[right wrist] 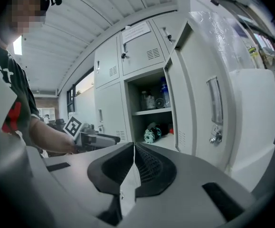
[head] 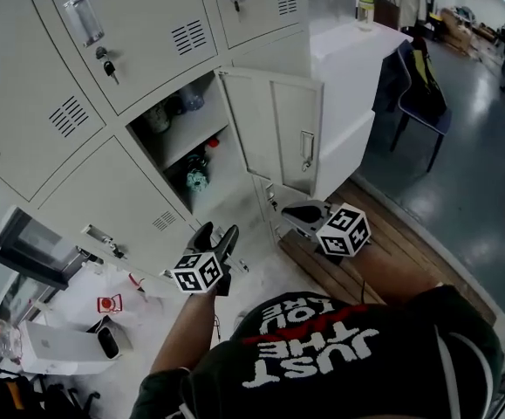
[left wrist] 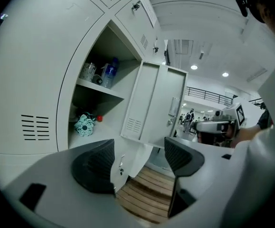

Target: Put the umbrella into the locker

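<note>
The teal folded umbrella [head: 197, 180] [left wrist: 85, 125] [right wrist: 151, 133] lies on the lower shelf of the open locker compartment, beside a small red thing. The locker door [head: 278, 129] [left wrist: 156, 103] [right wrist: 208, 103] stands swung open to the right. My left gripper [head: 215, 236] [left wrist: 138, 151] hangs in front of and below the compartment, apart from the umbrella, jaws open with nothing between them. My right gripper [head: 292, 213] [right wrist: 134, 148] is near the door's lower edge, jaws shut together and empty.
Bottles and cups [head: 160, 116] [left wrist: 104, 72] stand on the upper shelf. Keys hang in neighbouring locker doors [head: 111, 68]. A wooden slatted platform [head: 383, 243] lies under the lockers. A blue chair [head: 422, 94] stands at the right, a white box [head: 60, 347] at the lower left.
</note>
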Demonstrator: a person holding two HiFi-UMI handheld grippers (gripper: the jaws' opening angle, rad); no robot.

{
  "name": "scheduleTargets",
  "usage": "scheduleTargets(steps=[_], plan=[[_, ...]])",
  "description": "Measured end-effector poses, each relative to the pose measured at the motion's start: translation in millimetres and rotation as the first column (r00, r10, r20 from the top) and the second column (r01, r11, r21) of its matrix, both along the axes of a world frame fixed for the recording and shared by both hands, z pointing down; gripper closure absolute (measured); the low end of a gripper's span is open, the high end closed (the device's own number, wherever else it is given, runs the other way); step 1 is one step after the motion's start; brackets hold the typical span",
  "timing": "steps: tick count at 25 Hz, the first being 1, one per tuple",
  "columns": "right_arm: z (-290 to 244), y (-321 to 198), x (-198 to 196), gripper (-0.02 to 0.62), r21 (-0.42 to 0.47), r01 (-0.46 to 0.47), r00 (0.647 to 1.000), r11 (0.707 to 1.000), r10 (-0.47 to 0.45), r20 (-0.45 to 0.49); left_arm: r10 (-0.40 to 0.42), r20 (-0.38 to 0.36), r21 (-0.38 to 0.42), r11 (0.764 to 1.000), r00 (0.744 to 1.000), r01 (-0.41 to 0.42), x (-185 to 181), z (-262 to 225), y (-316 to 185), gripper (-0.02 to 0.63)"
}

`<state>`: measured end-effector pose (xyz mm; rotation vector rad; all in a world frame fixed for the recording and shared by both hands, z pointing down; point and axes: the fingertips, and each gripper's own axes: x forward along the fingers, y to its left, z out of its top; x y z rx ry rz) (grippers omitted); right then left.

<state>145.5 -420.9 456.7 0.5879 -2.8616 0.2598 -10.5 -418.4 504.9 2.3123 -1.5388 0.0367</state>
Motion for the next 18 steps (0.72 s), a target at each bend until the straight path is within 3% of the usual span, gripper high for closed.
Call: scheduleTargets(steps=[7,13,18], plan=[[9.8,-0.1,-28.8,0.56,-0.005,-0.116,0.993,0.993,0.116,-0.007,0.185,-0.06,0.059,0.982,0.981,-0.182,-26.1,-7.1,25.5,0.311],[12.0,8.4,-73.3,0.56,-0.014,-0.241,0.971,0.97,0.241,-0.003,0.361,-0.062,0.079,0.931,0.931,-0.356,-71.6,-10.9,43.5,0.377],[15.0,15.5,-110.5,0.56,-0.027,-0.301,0.954,0.953,0.3,-0.024,0.447,-0.067,0.092,0.893,0.892,-0.441,-106.9,-9.6,49.1,0.444]])
